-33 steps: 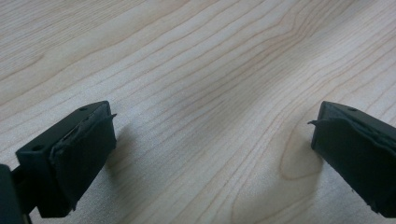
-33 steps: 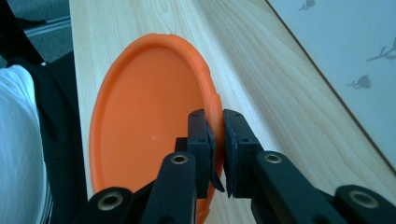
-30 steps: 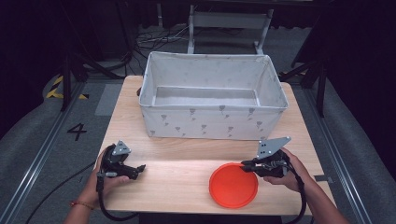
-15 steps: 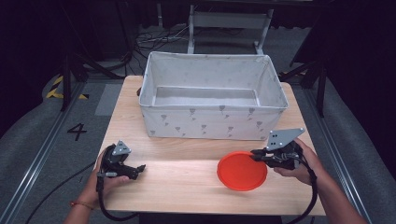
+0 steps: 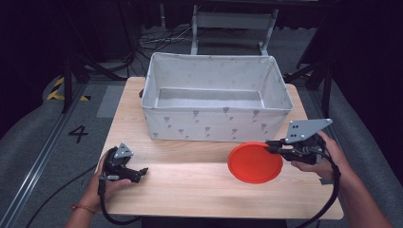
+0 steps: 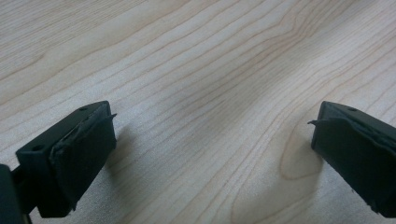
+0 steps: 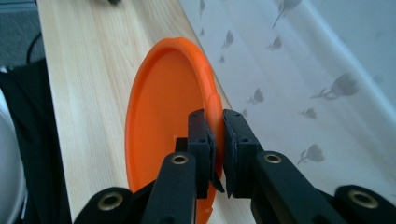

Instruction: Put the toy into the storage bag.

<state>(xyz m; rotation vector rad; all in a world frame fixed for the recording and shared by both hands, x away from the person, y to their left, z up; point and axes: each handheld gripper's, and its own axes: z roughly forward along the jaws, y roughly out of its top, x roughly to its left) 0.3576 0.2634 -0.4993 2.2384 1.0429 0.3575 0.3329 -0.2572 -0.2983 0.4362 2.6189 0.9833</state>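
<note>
One light wooden desk (image 5: 190,185), one open grey patterned fabric bin (image 5: 214,126) at its back, one round orange plastic plate (image 5: 254,162) lifted just before the bin, rim pinched in the right gripper (image 5: 275,148) with jaws closed on it, left gripper (image 5: 138,172) jaws wide apart, holding nothing, resting on the desk

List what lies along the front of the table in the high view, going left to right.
Left claw → orange plate → right claw, clamped on the plate's right rim.
</note>
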